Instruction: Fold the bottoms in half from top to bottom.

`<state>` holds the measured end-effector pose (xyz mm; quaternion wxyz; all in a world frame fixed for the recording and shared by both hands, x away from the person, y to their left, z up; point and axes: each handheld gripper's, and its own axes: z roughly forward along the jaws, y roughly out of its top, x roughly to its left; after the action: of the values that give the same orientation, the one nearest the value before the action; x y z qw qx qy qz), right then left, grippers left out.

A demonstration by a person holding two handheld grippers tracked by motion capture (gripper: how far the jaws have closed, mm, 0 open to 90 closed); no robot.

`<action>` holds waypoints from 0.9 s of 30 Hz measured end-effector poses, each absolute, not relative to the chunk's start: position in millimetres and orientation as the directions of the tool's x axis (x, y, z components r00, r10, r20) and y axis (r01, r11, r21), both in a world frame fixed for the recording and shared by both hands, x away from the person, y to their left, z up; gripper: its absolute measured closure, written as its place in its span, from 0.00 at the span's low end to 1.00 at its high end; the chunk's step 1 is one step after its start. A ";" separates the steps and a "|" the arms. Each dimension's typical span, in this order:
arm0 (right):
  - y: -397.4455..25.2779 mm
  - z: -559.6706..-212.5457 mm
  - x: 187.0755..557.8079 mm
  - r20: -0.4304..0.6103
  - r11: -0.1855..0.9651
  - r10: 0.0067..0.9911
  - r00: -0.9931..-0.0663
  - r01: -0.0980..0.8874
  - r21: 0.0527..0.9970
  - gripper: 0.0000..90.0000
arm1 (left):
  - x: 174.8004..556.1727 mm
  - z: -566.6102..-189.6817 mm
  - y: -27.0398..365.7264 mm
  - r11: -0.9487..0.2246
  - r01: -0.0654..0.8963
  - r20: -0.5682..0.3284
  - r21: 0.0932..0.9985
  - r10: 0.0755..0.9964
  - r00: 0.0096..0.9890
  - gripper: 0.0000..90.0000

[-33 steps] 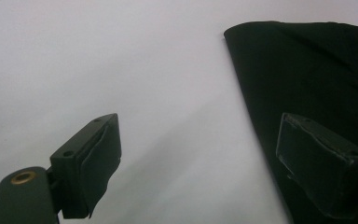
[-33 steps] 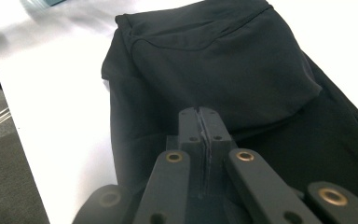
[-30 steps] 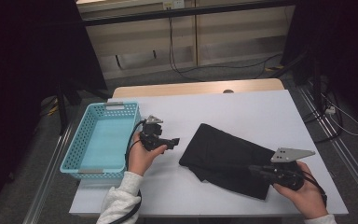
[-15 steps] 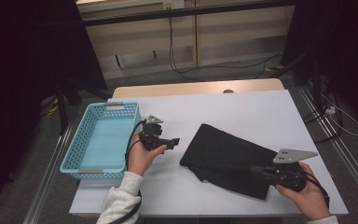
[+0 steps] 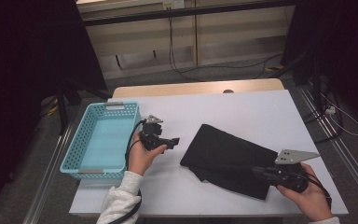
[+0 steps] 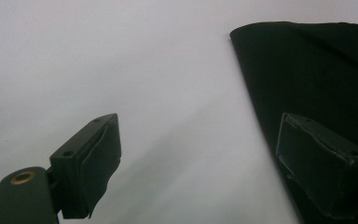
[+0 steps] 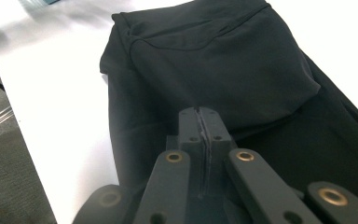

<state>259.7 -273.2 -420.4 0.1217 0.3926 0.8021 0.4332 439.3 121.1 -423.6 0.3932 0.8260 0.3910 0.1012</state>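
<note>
A white table (image 5: 261, 112) seen from above, with a folded black cloth (image 5: 228, 156) lying flat on it as the main landmark. To the left of the cloth, well apart from it, sits a light blue plastic basket (image 5: 81, 147), with nothing visible inside.

The left gripper (image 5: 171, 141) is held in a hand between the basket and the cloth, pointing toward the cloth's left edge. In the left gripper view its two black jaws stand wide apart with nothing between them, hovering over bare table just beside the cloth (image 6: 317, 70).

The right gripper (image 5: 256, 171) comes in at the cloth's near right corner (a grey three-cornered plate rides on top of it). In the right gripper view (image 7: 200, 126) its jaws are pressed together, with the cloth (image 7: 205, 60) spread out beyond them; whether a fold of fabric is pinched between the pads cannot be told, since they look closed on themselves above the fabric.

Judging by this, the work is at an early stage: the cloth appears already folded once, no firm hold on it shows, and moving it into the basket seems left to do.
</note>
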 end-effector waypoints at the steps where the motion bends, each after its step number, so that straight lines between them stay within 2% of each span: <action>1: -273.3 -420.4 259.6 0.145 0.316 0.735 -0.662 0.524 0.790 1.00 | 439.2 -423.6 120.9 -0.384 0.567 -0.142 0.729 0.725 0.674 0.15; 27: -282.4 -418.3 251.6 0.146 0.304 0.745 -0.651 0.526 0.794 1.00 | 440.5 -422.9 116.4 -0.395 0.559 -0.134 0.729 0.718 0.683 0.15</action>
<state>251.6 -282.4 -418.3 0.1255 0.3983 0.7978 0.4349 440.5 116.4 -422.9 0.3929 0.8289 0.3851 0.1014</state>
